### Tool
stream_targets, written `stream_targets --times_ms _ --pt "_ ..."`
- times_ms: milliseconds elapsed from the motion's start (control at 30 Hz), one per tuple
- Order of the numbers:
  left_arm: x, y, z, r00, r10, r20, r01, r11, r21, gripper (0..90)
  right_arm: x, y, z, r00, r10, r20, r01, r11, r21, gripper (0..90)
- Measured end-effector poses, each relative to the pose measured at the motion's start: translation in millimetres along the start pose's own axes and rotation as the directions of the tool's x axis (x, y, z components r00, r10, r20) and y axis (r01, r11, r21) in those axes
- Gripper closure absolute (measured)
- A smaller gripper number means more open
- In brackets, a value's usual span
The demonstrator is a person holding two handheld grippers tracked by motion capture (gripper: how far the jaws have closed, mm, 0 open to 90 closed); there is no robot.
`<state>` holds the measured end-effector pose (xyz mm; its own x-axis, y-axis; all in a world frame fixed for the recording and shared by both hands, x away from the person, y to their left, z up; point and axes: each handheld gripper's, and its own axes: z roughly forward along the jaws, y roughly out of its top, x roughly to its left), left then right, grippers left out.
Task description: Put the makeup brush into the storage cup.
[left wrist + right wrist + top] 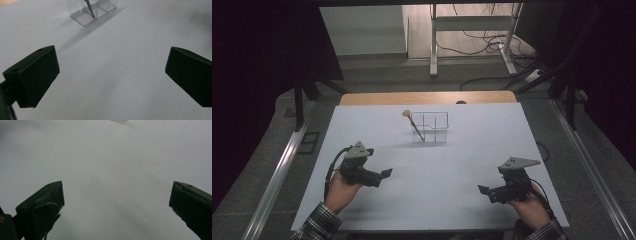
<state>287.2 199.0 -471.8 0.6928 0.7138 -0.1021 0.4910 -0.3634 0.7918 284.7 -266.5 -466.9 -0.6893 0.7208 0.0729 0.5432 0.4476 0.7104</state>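
Observation:
A clear plastic organizer box (431, 126) with compartments stands at the far middle of the white table top (377, 145). A brush (411, 123) with a tan tip leans out of its left compartment, dark handle down. The same clear box (92, 11) and the brush handle (90, 9) appear at the top of the left gripper view. My left gripper (386, 173) rests low at the near left, open, nothing between its jaws (111, 75). My right gripper (482, 189) sits at the near right, also open and empty (116, 205).
A wooden strip (427, 97) borders the table's far edge. Metal rails (277, 170) run along both sides. Beyond stand a desk frame (472, 35) and loose cables (492, 47) on the floor. Dark curtains hang at left and right.

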Motion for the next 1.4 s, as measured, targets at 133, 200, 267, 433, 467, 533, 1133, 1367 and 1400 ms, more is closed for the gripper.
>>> stream_targets --times_ms 133,200,267,433,467,533,1133,1367,1400 --pt "-2.5 -3.1 -4.0 1.0 -0.004 0.002 0.004 1.0 0.001 0.0 -1.1 -0.2 -1.1 0.9999 0.014 0.007 -0.014 1.0 -0.004 0.0" --pt "-3.9 -4.9 -5.8 1.0 -0.004 0.001 0.004 1.0 0.0 0.0 -1.1 -0.3 -1.2 0.9999 0.015 0.009 -0.015 1.0 -0.004 0.0" --pt "-4.9 -6.9 -8.1 1.0 -0.007 -0.001 0.007 1.0 -0.001 0.0 -1.1 -0.3 -1.0 0.9999 0.01 0.008 -0.01 1.0 -0.003 0.0" --pt "-5.2 -12.3 -15.1 0.9995 -0.03 -0.005 0.03 0.9994 -0.015 0.0 -0.8 -0.3 -0.8 0.9999 0.008 0.007 -0.008 1.0 -0.004 0.0" --pt "-5.1 -13.5 -16.6 0.9994 -0.035 -0.004 0.035 0.9993 -0.017 0.0 -0.9 -0.3 -0.8 0.9999 0.01 0.007 -0.01 1.0 -0.004 0.0" --pt "-5.1 -16.1 -18.8 0.9991 -0.043 -0.004 0.042 0.9989 -0.018 0.0 -0.8 -0.3 -0.8 0.9999 0.01 0.008 -0.01 1.0 -0.004 0.0" --pt "-9.2 -33.8 -43.5 0.9978 -0.058 -0.032 0.057 0.9981 -0.022 0.0 -0.4 -0.1 -0.1 1.0 0.001 0.004 -0.001 1.0 0.007 0.0" --pt "-9.5 -40.1 -50.9 0.9967 -0.065 -0.049 0.064 0.9978 -0.017 0.0 -0.2 -0.2 0.3 1.0 -0.001 0.004 0.001 1.0 0.008 0.0" --pt "-9.5 -40.9 -51.8 0.9966 -0.065 -0.051 0.064 0.9978 -0.015 0.0 -0.1 -0.2 0.4 1.0 -0.001 0.004 0.001 1.0 0.008 0.0"
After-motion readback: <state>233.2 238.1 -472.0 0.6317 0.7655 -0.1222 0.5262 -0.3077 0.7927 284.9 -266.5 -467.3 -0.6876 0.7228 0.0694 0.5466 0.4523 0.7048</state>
